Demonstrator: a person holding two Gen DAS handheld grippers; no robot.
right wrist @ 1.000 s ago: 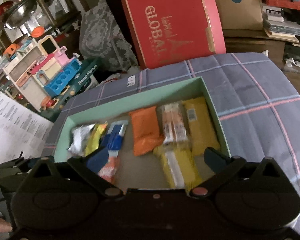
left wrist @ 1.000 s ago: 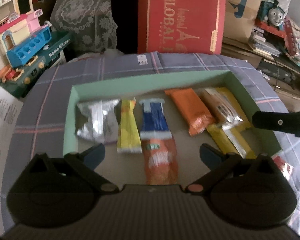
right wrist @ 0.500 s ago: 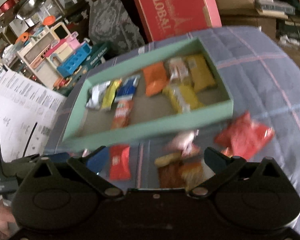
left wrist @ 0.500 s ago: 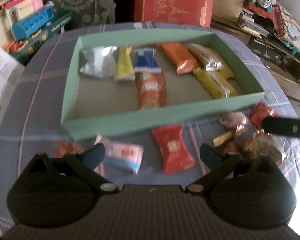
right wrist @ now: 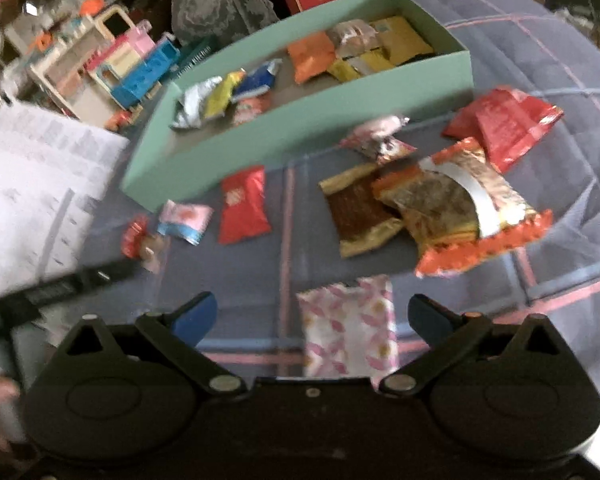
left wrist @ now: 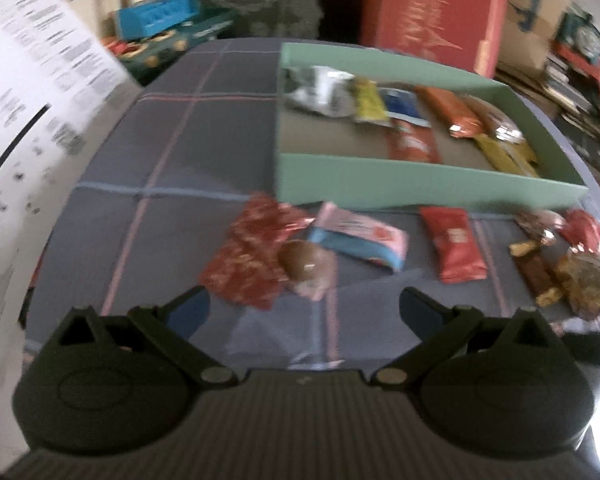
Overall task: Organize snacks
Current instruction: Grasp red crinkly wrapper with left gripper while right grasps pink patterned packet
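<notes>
both wide open, empty: left gripper low centre above loose snacks, right gripper above pink-patterned packet.

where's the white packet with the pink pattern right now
In the right wrist view, the white pink-patterned packet lies on the plaid cloth between the right gripper's open jaws, just below the gold-and-orange wrapper.

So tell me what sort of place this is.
Probably a cluttered home room or storeroom: a pink and blue toy kitchen playset, a big red cardboard box, and a surface covered in grey plaid cloth holding snacks.
</notes>
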